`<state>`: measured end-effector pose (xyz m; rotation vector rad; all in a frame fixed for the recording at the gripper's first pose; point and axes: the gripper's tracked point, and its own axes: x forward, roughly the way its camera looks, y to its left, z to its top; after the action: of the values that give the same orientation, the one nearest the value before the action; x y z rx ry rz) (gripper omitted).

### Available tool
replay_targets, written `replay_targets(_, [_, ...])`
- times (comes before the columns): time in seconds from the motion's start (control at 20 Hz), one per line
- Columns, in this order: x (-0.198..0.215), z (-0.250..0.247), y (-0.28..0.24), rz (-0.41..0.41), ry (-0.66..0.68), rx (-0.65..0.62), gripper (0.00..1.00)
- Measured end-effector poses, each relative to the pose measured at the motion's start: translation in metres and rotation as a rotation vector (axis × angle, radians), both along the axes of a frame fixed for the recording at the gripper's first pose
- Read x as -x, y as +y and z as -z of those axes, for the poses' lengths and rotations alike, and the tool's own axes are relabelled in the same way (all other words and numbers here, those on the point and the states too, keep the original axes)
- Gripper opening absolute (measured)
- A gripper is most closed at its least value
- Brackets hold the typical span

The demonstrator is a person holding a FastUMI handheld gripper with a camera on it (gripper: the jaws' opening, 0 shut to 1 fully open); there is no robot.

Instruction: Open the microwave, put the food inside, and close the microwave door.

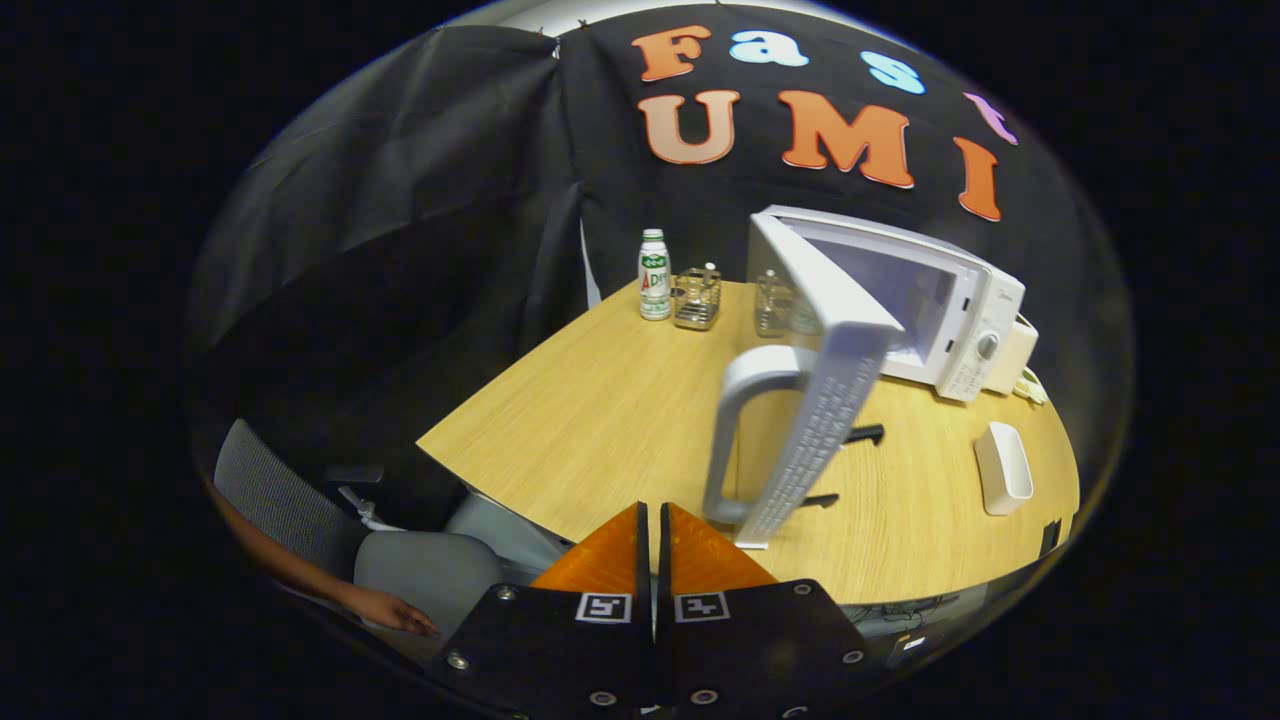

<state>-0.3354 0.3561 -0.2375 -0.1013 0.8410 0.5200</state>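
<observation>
Meanwhile claw (653,535) clenched on nothing, just short of the open microwave (950,310) door (820,400)

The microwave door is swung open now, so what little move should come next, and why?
Probably swing toward the white dish lying on the table right of the open door. The microwave is open, its visible inside looks bare, and the gripper has its jaws nearly together, holding nothing. They would need to open first.

The open microwave door (800,400) hides much of the microwave (950,310) cavity and part of a glass jar (772,303) behind it. The person's arm (330,585) is cut off.
</observation>
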Motion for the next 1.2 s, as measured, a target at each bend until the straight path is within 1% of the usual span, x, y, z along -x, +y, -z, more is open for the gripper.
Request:
replay_targets(0.15, [-0.018, -0.002, 0.021, -0.049, -0.057, 0.032, 0.01])
replay_targets(0.25, [-0.032, 0.003, 0.026, -0.056, -0.091, 0.067, 0.01])
replay_targets(0.35, [-0.044, 0.009, 0.02, -0.046, -0.107, 0.099, 0.01])
replay_targets(0.55, [-0.062, 0.015, 0.004, -0.006, -0.101, 0.088, 0.01])
replay_targets(0.6, [-0.067, 0.025, 0.002, 0.002, -0.093, 0.088, 0.01])
replay_targets(0.7, [-0.073, 0.024, -0.02, 0.028, -0.096, 0.148, 0.01])
replay_targets(0.75, [-0.08, 0.027, -0.032, 0.054, -0.097, 0.166, 0.01])
replay_targets(1.0, [-0.12, 0.031, -0.088, 0.202, -0.073, 0.165, 0.01])
replay_targets(1.2, [-0.151, 0.032, -0.132, 0.304, -0.06, 0.133, 0.01])
